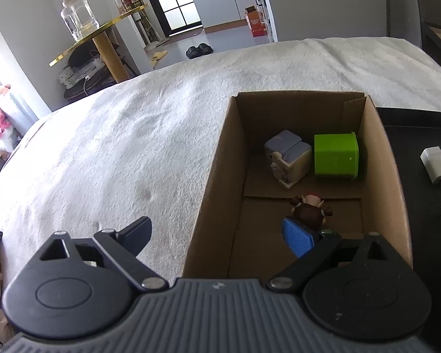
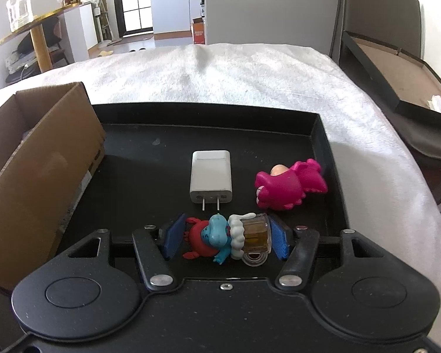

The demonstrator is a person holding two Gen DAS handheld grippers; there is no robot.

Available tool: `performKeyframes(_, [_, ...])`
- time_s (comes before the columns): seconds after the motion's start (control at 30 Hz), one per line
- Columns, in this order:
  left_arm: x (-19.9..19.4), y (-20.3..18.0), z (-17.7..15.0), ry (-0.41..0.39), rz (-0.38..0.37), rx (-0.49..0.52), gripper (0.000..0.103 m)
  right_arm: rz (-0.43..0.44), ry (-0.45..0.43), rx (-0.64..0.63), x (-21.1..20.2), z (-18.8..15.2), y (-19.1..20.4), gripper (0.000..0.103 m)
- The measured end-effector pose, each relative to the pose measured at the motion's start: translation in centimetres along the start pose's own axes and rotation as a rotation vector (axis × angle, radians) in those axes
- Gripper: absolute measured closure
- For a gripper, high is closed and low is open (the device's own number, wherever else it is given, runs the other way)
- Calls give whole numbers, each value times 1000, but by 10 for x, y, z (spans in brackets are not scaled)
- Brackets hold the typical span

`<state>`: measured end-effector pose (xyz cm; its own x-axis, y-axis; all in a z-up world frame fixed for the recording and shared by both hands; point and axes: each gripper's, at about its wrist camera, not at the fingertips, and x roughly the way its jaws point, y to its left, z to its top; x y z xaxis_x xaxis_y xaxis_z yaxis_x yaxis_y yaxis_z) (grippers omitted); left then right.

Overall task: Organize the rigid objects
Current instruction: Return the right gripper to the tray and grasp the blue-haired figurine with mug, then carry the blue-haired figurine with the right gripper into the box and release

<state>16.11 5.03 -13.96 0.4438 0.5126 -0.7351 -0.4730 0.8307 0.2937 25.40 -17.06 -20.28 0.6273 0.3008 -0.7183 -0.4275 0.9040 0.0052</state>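
A cardboard box (image 1: 214, 158) stands on the white bed cover; it also shows in the right wrist view (image 2: 44, 158). Inside lie a green cube (image 1: 336, 154), a grey-and-cream figurine (image 1: 288, 158) and a brown-haired doll figurine (image 1: 310, 210). My left gripper (image 1: 220, 232) is open and empty, straddling the box's left wall, its right finger (image 1: 298, 239) inside beside the doll. My right gripper (image 2: 226, 236) is closed around a blue-and-red figurine with a beer mug (image 2: 229, 236) over the black tray (image 2: 323, 135). A white charger (image 2: 210, 176) and a pink figurine (image 2: 288, 186) lie on the tray.
The charger also shows at the right edge of the left wrist view (image 1: 435, 164). A gold-edged side table with a glass jar (image 1: 79, 17) stands beyond the bed. A dark open case (image 2: 397, 73) sits right of the bed.
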Motion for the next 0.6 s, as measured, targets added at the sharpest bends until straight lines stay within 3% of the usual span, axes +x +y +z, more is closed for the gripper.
performKeyframes(0.6, [-5, 20, -5, -33, -41, -61, 10, 28, -129, -53, -36, 28, 25, 44])
